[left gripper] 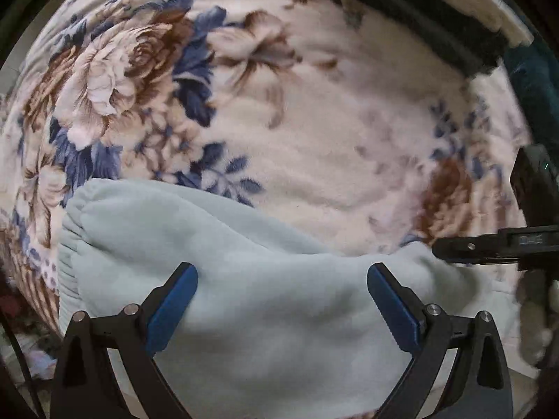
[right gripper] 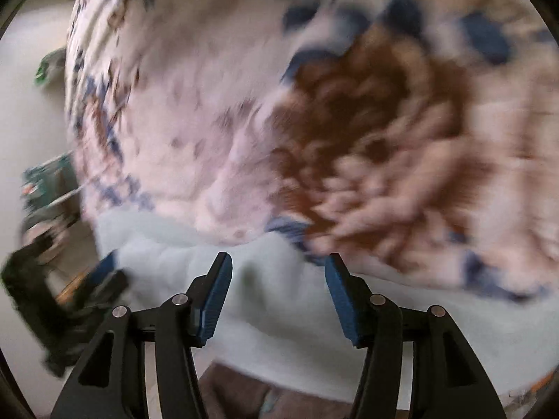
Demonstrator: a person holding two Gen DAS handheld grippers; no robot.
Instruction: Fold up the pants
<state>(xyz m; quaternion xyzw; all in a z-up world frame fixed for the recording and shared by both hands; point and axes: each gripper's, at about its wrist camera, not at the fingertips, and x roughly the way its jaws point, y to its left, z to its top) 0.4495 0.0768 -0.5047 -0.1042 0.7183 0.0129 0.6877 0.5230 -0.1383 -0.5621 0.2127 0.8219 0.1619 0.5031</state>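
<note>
Pale blue fleece pants [left gripper: 251,279] lie folded on a floral blanket [left gripper: 314,132], with the ribbed waistband at the left. My left gripper [left gripper: 282,270] points down over them, its blue pads wide apart and touching nothing. Part of my right gripper [left gripper: 454,248] reaches in from the right edge, near the pants' right end. The right wrist view is blurred. There my right gripper [right gripper: 278,260] stands open over the pants [right gripper: 286,317], nothing pinched between its pads. My left gripper [right gripper: 80,296] shows as a dark smear at the lower left.
The blanket [right gripper: 227,111] covers a bed that fills both views. A black fuzzy item [left gripper: 419,21] and dark teal cloth [left gripper: 534,80] lie at the far right edge. Pale floor [right gripper: 31,104] and some clutter [right gripper: 49,181] are beside the bed. Brownish cloth [right gripper: 241,394] sits below the pants.
</note>
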